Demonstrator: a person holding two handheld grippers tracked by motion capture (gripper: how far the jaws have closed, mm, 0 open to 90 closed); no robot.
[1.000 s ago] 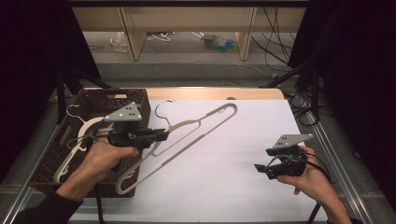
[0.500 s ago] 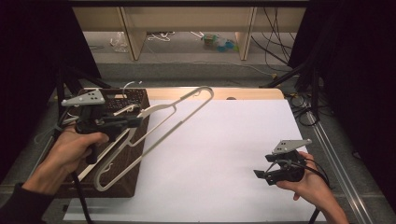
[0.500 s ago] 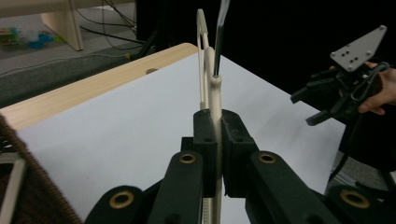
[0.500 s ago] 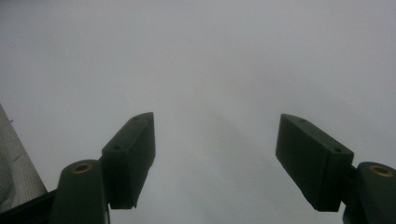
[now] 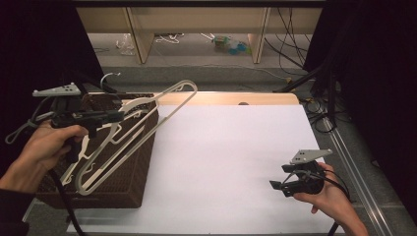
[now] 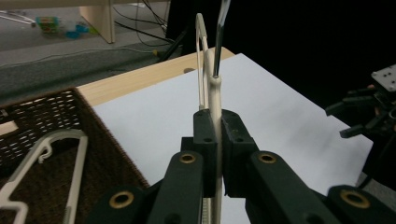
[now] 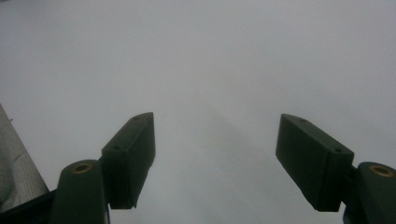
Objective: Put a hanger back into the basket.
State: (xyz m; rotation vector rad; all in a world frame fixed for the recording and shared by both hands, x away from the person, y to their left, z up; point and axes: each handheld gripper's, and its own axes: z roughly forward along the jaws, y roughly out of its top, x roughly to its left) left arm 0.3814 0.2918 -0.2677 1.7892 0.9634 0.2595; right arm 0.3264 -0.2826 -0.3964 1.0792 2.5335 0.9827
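My left gripper (image 5: 109, 117) is shut on a cream plastic hanger (image 5: 193, 85) near its neck and holds it in the air, slanting over the brown wicker basket (image 5: 125, 182) at the table's left. In the left gripper view the jaws of that gripper (image 6: 217, 126) pinch the hanger's stem (image 6: 215, 98) edge-on, and its dark metal hook rises above. A second white hanger (image 6: 82, 163) lies inside the basket (image 6: 56, 112). My right gripper (image 5: 278, 187) hovers low over the white sheet at the front right, open, and nothing is between the jaws of this gripper (image 7: 215, 135).
A white sheet (image 5: 226, 147) covers the table, with a wooden strip (image 5: 221, 98) along its far edge. Cables and shelving lie on the floor beyond. A metal rail runs along the table's right side. The right gripper (image 6: 369, 112) is also in the left gripper view, far right.
My left hand has carried the hanger leftward and slightly up, from above the white sheet to above the basket. The right hand has barely moved.
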